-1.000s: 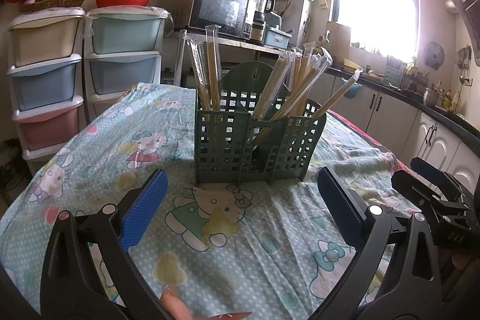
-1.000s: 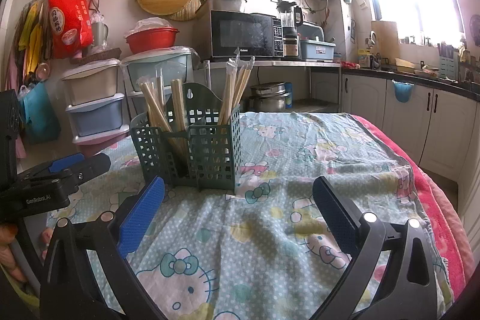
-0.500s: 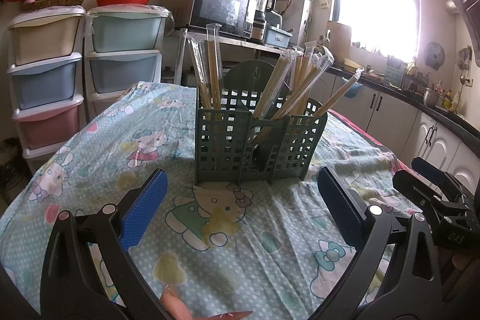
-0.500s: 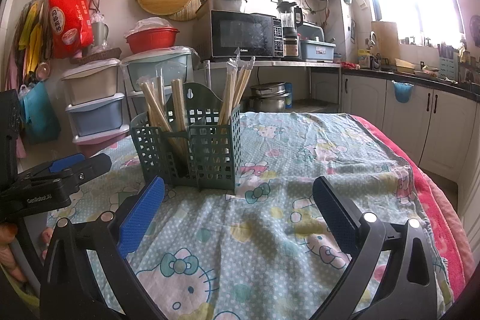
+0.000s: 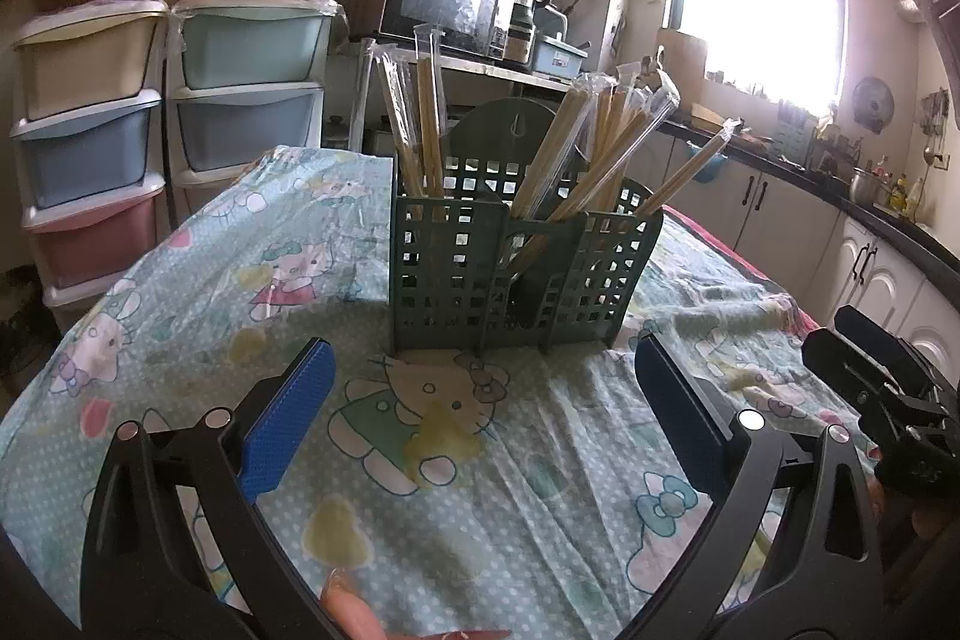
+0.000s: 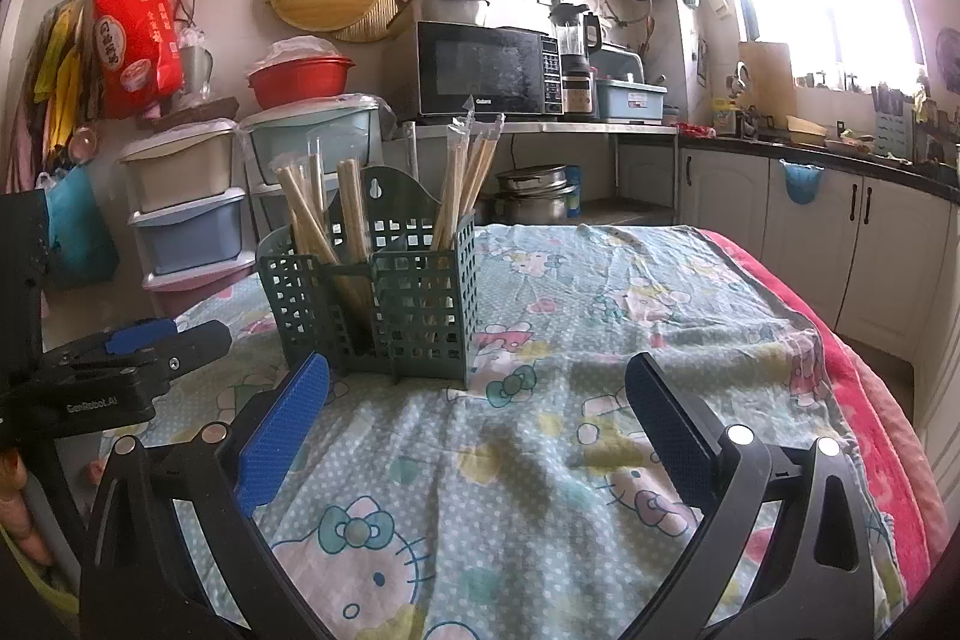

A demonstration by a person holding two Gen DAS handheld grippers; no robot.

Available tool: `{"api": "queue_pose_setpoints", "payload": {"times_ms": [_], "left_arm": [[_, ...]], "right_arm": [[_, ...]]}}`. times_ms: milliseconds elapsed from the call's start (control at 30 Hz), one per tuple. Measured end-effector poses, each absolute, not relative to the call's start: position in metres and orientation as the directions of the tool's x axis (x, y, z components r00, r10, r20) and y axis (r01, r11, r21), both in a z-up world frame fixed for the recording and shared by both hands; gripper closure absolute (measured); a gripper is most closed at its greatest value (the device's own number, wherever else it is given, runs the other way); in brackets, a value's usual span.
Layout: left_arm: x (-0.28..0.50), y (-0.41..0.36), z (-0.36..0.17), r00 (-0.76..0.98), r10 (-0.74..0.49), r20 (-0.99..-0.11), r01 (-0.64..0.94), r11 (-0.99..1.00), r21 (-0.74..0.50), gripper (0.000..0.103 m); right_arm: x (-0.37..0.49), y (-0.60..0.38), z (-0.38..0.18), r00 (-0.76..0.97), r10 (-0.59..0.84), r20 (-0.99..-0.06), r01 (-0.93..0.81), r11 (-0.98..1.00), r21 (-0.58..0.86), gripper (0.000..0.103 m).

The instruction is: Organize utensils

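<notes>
Kitchen table (image 5: 198, 280), green caddy (image 5: 522, 274) of chopsticks (image 5: 429, 130), red bag (image 6: 135, 34) right view only, both jaws wide, empty

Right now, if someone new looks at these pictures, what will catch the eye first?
First the green utensil holder standing in the middle of the cartoon-cat tablecloth, with wrapped chopsticks fanning out of its compartments. Next, both open grippers, left gripper and right gripper, pointing toward it with nothing held. Behind, the black microwave sits on a shelf.
</notes>
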State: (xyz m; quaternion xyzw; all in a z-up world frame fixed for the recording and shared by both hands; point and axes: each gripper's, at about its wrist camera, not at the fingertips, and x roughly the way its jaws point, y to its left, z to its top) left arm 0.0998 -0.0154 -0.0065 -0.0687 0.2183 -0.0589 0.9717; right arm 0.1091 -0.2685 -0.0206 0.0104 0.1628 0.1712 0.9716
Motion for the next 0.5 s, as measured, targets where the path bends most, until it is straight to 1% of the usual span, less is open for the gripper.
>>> {"api": "queue_pose_setpoints", "payload": {"times_ms": [200,300,367,433,467,500], "left_arm": [[0.101,-0.017,-0.007,0.896,-0.135,-0.424,0.077,0.985,-0.151,0.011],[0.104,-0.011,-0.005,0.891,-0.104,-0.441,0.037,0.987,-0.159,0.011],[0.109,-0.001,-0.003,0.876,-0.100,-0.471,0.018,0.985,-0.174,0.011],[0.118,0.017,0.003,0.854,-0.049,-0.518,-0.036,0.988,-0.153,0.011],[0.125,0.027,0.004,0.837,-0.014,-0.547,-0.071,0.989,-0.133,0.011],[0.137,0.041,0.002,0.802,0.040,-0.596,-0.118,0.989,-0.092,0.011]], "right_arm": [[0.109,-0.269,-0.020,0.889,0.334,-0.312,-0.327,0.942,0.077,0.007],[0.113,-0.275,-0.018,0.886,0.334,-0.321,-0.319,0.943,0.099,0.007],[0.123,-0.287,-0.015,0.877,0.325,-0.355,-0.295,0.946,0.137,0.007],[0.137,-0.303,-0.008,0.876,0.277,-0.394,-0.244,0.961,0.131,0.007],[0.152,-0.316,-0.004,0.864,0.238,-0.443,-0.209,0.971,0.114,0.007],[0.169,-0.327,-0.004,0.844,0.193,-0.501,-0.170,0.981,0.092,0.007]]}}
